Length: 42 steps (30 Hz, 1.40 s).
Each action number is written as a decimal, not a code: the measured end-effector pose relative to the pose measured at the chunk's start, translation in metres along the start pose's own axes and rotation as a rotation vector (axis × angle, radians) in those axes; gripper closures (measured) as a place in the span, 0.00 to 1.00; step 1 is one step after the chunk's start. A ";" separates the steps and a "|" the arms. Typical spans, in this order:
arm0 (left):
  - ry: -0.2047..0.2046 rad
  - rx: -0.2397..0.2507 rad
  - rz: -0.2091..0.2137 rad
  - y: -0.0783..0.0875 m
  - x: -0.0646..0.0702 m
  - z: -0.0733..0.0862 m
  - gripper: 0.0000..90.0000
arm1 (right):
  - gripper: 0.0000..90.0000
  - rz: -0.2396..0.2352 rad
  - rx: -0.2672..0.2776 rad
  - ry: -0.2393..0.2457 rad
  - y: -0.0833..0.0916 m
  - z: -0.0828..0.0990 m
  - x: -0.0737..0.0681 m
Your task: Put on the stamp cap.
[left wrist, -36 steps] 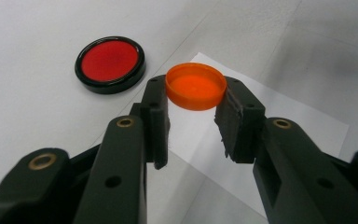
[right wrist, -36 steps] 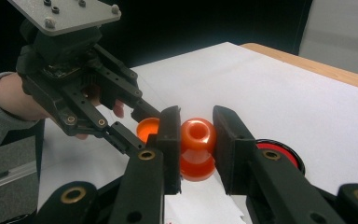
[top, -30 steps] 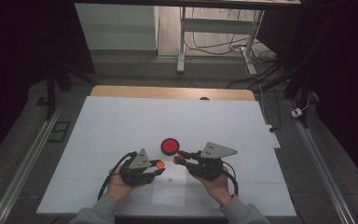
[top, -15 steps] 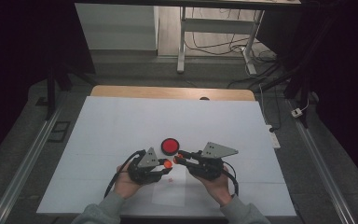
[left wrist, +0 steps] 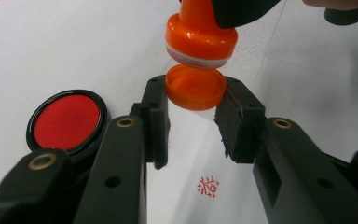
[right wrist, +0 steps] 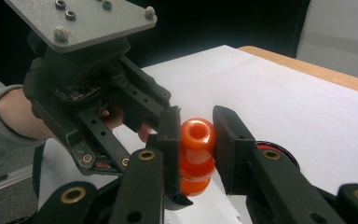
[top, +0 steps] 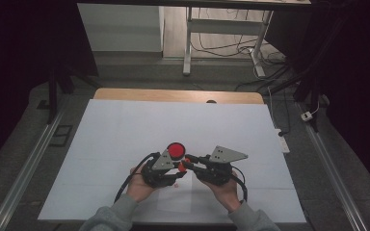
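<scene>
My left gripper (left wrist: pixel 195 105) is shut on a small orange cap (left wrist: pixel 196 87), whose hollow side faces the stamp. Just beyond the cap hangs an orange stamp (left wrist: pixel 200 32), its white-rimmed face nearly meeting the cap. My right gripper (right wrist: pixel 196 135) is shut on the stamp's rounded handle (right wrist: pixel 197 137). In the high view the left gripper (top: pixel 177 168) and the right gripper (top: pixel 188 162) meet tip to tip near the table's front middle. A round red ink pad (top: pixel 176 150) in a black case lies open just behind them.
A red stamped mark (left wrist: pixel 208 185) sits on the white paper below the left jaws. The white table top (top: pixel 125 125) stretches wide on both sides and to the back, with a wooden edge (top: pixel 173 95) at the far end. Dark floor and rails flank it.
My left gripper has moved right and slightly away from the person, bringing the cap up against the stamp's face. The right gripper has stayed put.
</scene>
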State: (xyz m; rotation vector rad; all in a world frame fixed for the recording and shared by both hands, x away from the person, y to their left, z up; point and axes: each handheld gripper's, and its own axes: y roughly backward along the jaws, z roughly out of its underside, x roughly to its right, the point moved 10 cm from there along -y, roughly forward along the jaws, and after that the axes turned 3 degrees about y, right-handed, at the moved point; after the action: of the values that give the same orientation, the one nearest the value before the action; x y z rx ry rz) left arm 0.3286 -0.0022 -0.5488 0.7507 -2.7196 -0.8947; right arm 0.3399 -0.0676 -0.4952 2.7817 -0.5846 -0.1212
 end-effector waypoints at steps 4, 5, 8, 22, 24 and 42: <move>0.002 0.000 -0.001 0.000 0.000 0.000 0.72 | 0.80 -0.001 0.000 -0.001 0.000 0.000 0.000; 0.004 0.002 0.000 0.001 -0.001 0.000 0.72 | 0.80 -0.001 -0.001 0.000 0.000 0.000 0.000; 0.003 0.004 -0.002 0.001 -0.001 0.000 0.72 | 0.80 -0.001 -0.004 0.002 0.000 0.001 0.000; 0.002 0.013 -0.001 0.002 0.001 -0.001 0.72 | 0.80 -0.009 -0.018 -0.001 -0.004 0.005 -0.002; 0.002 0.016 -0.001 0.003 0.001 -0.002 0.72 | 0.80 -0.009 -0.021 -0.001 -0.004 0.005 -0.002; 0.001 0.020 -0.007 0.004 0.001 -0.002 0.72 | 0.80 -0.013 -0.026 0.000 -0.006 0.007 -0.003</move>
State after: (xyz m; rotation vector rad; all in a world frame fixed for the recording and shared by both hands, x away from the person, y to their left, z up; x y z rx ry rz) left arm 0.3269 -0.0012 -0.5446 0.7644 -2.7309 -0.8692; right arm 0.3381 -0.0632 -0.5039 2.7607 -0.5611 -0.1314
